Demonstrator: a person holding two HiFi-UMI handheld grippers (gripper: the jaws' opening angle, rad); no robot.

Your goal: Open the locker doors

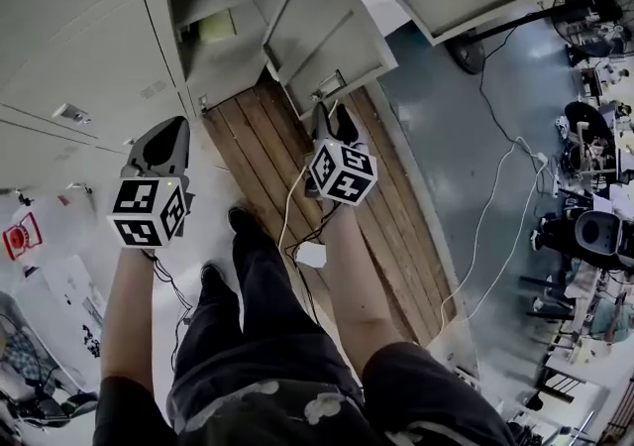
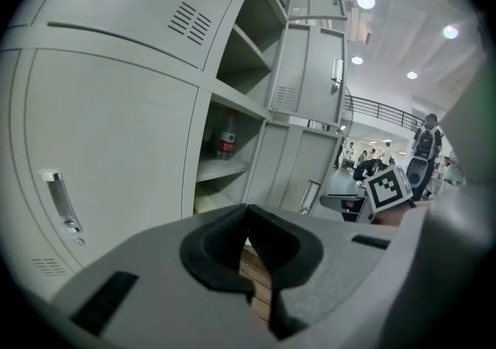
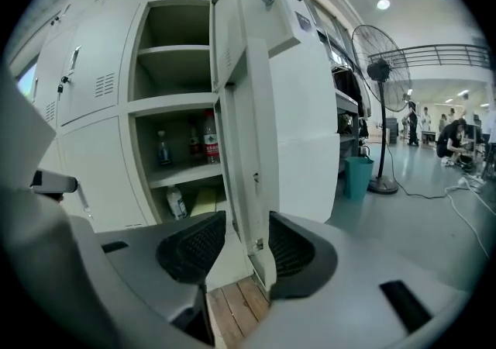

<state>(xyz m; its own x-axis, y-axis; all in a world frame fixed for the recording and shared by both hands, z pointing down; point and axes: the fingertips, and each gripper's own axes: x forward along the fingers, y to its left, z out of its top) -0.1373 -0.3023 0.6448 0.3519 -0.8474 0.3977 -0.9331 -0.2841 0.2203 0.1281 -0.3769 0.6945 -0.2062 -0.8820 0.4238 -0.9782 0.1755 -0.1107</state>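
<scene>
A pedestal fan (image 3: pixel 379 70) stood on the grey-blue floor (image 3: pixel 434 223) ahead of me. Just beside the fan sat a teal bin (image 3: pixel 358 175). Behind the fan ran a railed balcony (image 3: pixel 442 53), with round ceiling lights (image 3: pixel 384 4) above. A white cable (image 1: pixel 492 226) lay near the fan. Wooden planks (image 1: pixel 260 152) lay beneath me, well apart from it.

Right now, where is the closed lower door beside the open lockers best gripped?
By its upright handle near the door's left edge, coming straight at the face with the left hand-held gripper, one jaw each side of the bar. It is the only raised part on the flat panel, likely opposite the hinges.
</scene>
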